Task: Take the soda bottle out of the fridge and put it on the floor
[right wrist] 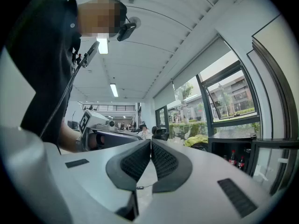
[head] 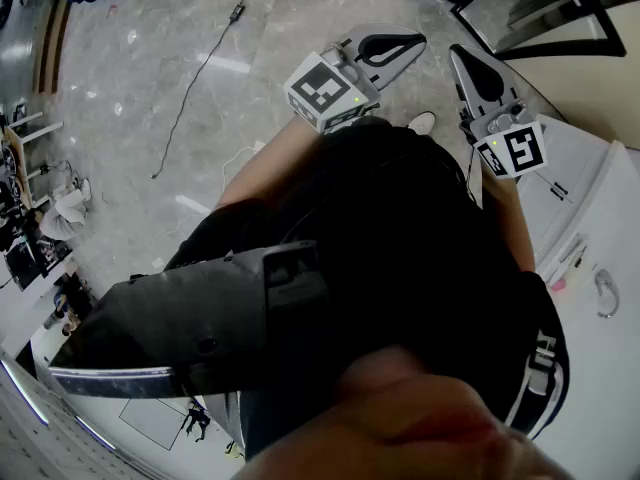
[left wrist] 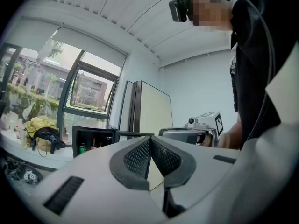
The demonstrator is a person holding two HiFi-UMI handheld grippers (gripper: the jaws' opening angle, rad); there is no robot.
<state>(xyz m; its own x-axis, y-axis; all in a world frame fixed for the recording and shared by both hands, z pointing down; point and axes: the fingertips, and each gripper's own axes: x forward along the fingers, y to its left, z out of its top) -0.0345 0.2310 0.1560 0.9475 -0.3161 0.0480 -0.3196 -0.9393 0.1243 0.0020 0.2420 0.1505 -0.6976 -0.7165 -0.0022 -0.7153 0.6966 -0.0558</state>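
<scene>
Soda bottle [right wrist: 233, 157]: it stands upright inside the fridge [right wrist: 229, 138], just beside a second dark bottle with a red band. Both are small at this range, so I cannot say for certain which of the two is the soda. The left gripper view shows the same compartment from the other side, with a green can [left wrist: 82, 148] standing to the left of the bottles.

Fridge: a small black unit, open at the front with its contents exposed. It stands below a large window [left wrist: 91, 94], and pale upright panels [left wrist: 154, 108] are to one side of it.

Left gripper [left wrist: 150, 141]: my fingers are clenched tip to tip with nothing between them. They are held level and well apart from the fridge.

Right gripper [right wrist: 150, 143]: my fingers are likewise pressed together on nothing and held level, with the fridge off to the right. Each gripper has the other in its view.

Floor [head: 150, 88]: grey marble, with a dark cable [head: 200, 68] trailing across it.
</scene>
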